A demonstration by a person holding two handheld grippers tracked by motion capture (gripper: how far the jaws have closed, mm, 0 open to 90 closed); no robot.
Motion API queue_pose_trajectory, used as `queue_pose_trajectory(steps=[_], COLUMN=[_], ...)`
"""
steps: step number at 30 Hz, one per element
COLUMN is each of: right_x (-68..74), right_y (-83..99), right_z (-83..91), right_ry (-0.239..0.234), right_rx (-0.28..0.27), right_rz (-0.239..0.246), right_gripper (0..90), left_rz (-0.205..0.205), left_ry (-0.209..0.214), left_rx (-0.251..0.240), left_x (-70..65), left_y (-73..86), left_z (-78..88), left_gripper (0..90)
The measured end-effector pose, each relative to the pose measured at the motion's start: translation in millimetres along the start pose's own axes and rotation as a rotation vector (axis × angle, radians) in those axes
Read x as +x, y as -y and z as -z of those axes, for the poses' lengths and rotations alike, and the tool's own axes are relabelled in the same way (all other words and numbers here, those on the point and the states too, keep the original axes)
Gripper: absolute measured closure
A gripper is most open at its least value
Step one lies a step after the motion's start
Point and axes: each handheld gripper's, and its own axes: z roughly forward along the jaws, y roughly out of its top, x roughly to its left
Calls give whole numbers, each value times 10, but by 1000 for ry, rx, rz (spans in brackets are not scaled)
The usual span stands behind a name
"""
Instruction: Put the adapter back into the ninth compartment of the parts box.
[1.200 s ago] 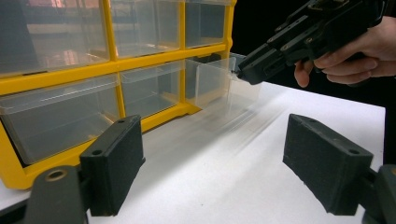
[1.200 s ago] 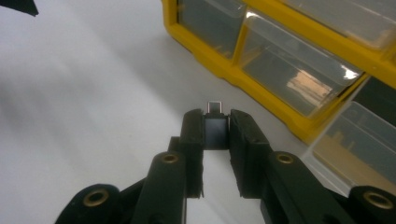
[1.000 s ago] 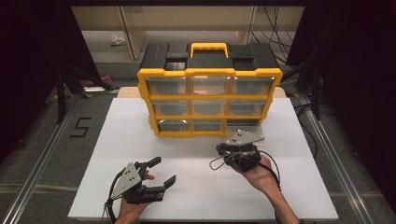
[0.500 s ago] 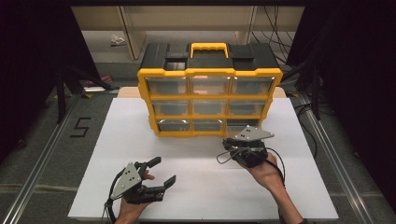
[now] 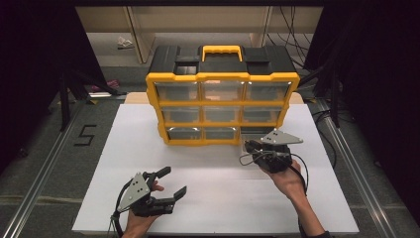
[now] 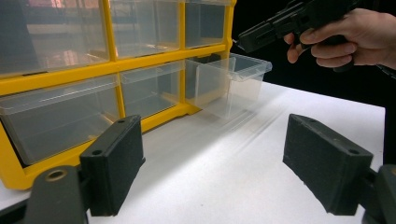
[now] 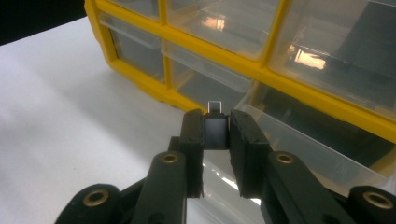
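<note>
- The yellow drawer cabinet stands at the back of the white table.
- Its bottom right drawer is pulled out; it looks empty.
- The right tool pinches a small black clip over that drawer.
- The left tool is spread, holding nothing.

drawer front hidden behind right tool, organiser top cropped
</note>
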Motion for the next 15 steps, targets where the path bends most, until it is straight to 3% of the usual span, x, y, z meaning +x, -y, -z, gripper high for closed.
queue_pose_trajectory(steps=[15], right_x=[-181], right_y=[73], right_z=[-28], right_ry=[42], right_rx=[-8], right_rz=[-55], right_gripper=[763], left_rz=[0], left_ry=[1], left_rx=[0], left_x=[-1], left_y=[-1], left_z=[0], left_gripper=[196])
